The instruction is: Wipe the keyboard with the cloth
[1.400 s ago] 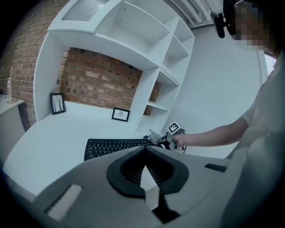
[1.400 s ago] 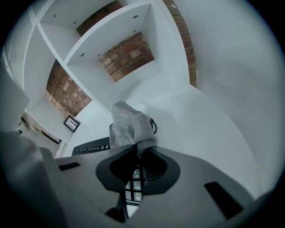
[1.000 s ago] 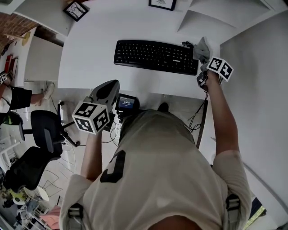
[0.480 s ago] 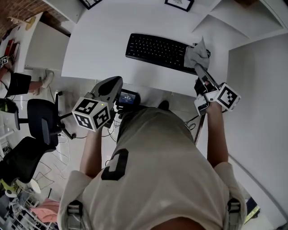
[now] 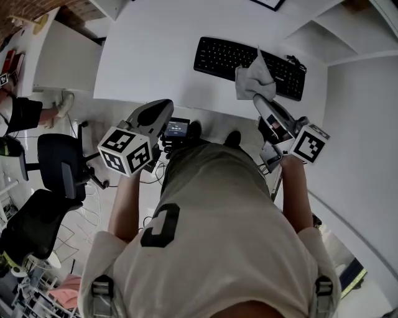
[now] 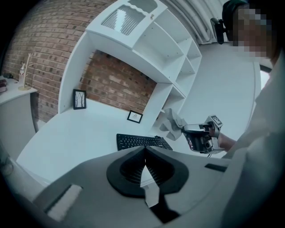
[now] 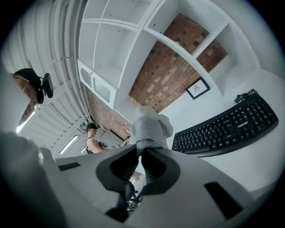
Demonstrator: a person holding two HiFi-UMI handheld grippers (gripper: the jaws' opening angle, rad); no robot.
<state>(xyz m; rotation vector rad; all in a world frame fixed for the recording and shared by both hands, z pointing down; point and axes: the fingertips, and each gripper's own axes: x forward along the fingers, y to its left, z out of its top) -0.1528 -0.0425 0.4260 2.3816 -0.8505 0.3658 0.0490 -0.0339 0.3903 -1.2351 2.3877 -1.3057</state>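
keyboard [image 5: 217, 57]: part hidden behind cloth [image 5: 249, 77] | cloth's lower end: buried between jaws of right hand-held gripper [image 5: 257, 99] | framed picture [image 5: 268, 4]: cut by top edge

White curved counter [image 5: 155, 56] carries a black-framed picture [image 6: 79, 98] and a smaller framed picture [image 6: 134, 116] at its back. White open shelf unit [image 6: 147, 44], red brick wall [image 6: 113, 82] behind. Black swivel office chair [image 5: 61, 174] on the floor.

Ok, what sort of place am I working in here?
Most likely an office or studio workspace: a black keyboard on a white desk, black office chairs beside it, and white built-in shelving against a brick wall.
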